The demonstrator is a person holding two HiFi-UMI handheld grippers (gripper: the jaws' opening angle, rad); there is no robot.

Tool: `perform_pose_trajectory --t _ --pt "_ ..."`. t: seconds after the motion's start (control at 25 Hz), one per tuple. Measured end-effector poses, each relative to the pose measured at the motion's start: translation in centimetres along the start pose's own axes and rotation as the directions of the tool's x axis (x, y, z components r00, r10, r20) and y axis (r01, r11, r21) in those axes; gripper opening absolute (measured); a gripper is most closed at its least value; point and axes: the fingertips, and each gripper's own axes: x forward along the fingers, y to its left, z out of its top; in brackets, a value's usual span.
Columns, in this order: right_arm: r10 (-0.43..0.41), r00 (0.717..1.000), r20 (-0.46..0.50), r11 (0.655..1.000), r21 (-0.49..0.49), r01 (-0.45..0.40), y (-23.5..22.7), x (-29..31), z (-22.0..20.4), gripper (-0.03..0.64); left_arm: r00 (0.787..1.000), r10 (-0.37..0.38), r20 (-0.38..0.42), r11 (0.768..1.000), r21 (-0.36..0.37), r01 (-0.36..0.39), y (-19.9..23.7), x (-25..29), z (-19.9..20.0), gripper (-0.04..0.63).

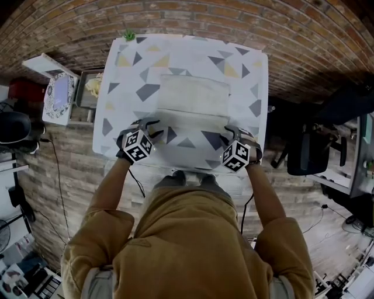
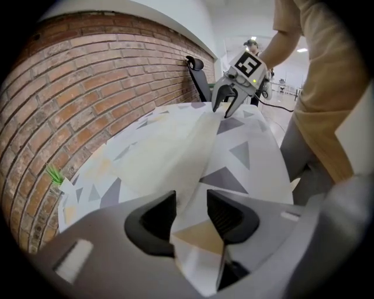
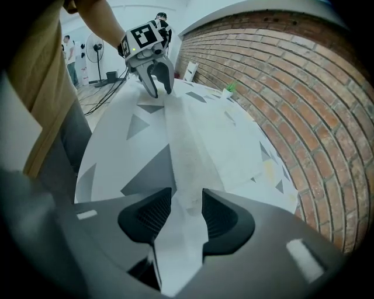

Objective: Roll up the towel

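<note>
The left gripper (image 2: 190, 211) and right gripper (image 3: 187, 210) each clench the towel's (image 1: 193, 96) near edge (one corner apiece) between their fingers (image 3: 219, 216)

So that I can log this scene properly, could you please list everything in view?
towel: one, off-white, spread on the table
table: one, white cover with grey and yellow triangles, by the brick wall
plant: one, green, table's far left corner
brick wall: one, red-brown, beyond the table
office chair: one, black, right of the table
left tongs: one, grey with black pads, shut on the towel's near edge
right tongs: one, same colours, shut on that edge
person's top: one, mustard, nearest the camera
</note>
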Motion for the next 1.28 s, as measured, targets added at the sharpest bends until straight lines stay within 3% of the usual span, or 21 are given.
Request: perform_pose_trajectory --t 0.32,0.72,0.84,1.08,1.28 --pt "0.018 1.0 -0.02 1.0 -0.004 -0.018 -0.4 0.7 -0.2 0.104 0.999 -0.036 -0.033 0.999 0.009 0.036 -0.2 0.7 -0.5 0.195" --pt "0.016 1.0 -0.022 1.0 -0.004 -0.016 -0.1 1.2 -0.2 0.066 0.998 -0.005 -0.063 0.999 0.04 0.008 0.5 1.2 -0.9 0.142" --pt "0.015 1.0 -0.014 1.0 0.002 -0.015 -0.1 1.1 -0.2 0.033 0.999 0.01 -0.053 1.0 0.019 -0.009 0.7 1.1 -0.8 0.091" --pt "0.023 1.0 -0.008 1.0 0.006 -0.023 0.3 -0.1 0.1 0.028 1.0 0.02 -0.023 1.0 -0.018 -0.02 0.3 0.0 -0.4 0.083" --pt "0.081 0.997 -0.006 0.997 0.002 -0.081 2.1 -1.8 0.0 0.028 1.0 -0.007 -0.005 1.0 -0.029 0.007 -0.9 -1.6 -0.1 0.083"
